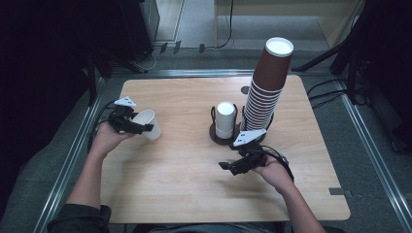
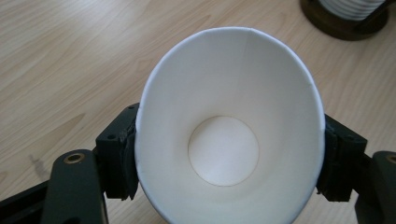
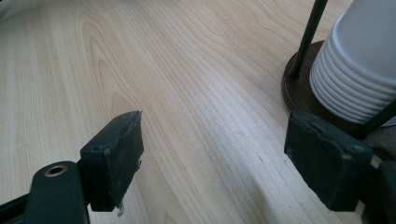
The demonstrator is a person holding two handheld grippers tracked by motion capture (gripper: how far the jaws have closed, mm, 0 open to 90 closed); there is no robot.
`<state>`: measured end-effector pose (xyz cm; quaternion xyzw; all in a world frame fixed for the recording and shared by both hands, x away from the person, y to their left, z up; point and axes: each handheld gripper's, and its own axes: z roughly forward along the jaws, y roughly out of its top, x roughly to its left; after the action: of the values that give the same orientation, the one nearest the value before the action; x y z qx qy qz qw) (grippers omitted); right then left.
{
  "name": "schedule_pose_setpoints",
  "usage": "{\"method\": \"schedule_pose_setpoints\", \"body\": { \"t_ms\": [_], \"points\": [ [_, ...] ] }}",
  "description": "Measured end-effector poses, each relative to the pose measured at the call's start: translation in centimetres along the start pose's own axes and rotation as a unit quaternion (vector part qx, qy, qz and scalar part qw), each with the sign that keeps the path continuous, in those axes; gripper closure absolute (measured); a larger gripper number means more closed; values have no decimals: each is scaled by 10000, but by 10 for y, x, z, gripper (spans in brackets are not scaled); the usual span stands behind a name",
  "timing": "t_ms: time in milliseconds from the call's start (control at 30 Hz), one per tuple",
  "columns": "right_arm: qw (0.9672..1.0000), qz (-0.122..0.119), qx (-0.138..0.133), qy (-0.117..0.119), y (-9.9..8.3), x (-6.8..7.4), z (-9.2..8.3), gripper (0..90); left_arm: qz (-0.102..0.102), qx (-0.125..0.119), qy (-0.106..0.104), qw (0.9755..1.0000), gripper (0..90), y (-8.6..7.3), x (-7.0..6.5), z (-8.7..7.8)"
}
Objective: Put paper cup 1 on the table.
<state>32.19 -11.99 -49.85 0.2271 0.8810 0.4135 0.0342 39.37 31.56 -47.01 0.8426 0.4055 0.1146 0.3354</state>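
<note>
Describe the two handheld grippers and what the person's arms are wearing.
Both the left gripper and right gripper are black two-jaw tools with flat rectangular pads, each topped by a grey three-cornered plate and trailing a black cable. Dark sleeves are pushed up.

L claw (image 1: 144, 128) clamped w/ jaws part-closed; R claw (image 1: 226, 167) wide open, low.

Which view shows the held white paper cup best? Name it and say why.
The left gripper view: the white paper cup faces the camera mouth-on, its inside and base plain, squeezed between the left tool pads. The high view shows it small and tilted at the table's left.
</note>
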Motion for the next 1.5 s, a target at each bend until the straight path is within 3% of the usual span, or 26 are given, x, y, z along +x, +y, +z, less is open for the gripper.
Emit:
{"method": "schedule_pose_setpoints", "body": {
  "t_ms": [167,333,633,1000,1267,1333,1500],
  "points": [
    [10000,1,34,-12,0,0,0,201,-126,99,322,9994,215,-3,7,2],
    [10000,-11,50,-27,-1,0,1,201,-216,138,429,9988,197,-5,10,5],
    [10000,0,37,-16,-1,-1,0,201,-207,154,384,9989,176,-8,11,9],
    [10000,-12,30,17,-1,-1,0,201,-319,-33,93,9994,109,-6,10,5],
    [9999,-59,-73,120,0,-3,-3,216,-381,-179,64,9991,84,-3,11,-8],
    [9998,-118,-100,122,0,-3,-4,216,-474,-266,-26,9985,84,-3,12,-11],
    [9998,-72,-118,159,0,-4,-7,216,-461,-364,55,9983,84,1,11,-22]
  ]
}}
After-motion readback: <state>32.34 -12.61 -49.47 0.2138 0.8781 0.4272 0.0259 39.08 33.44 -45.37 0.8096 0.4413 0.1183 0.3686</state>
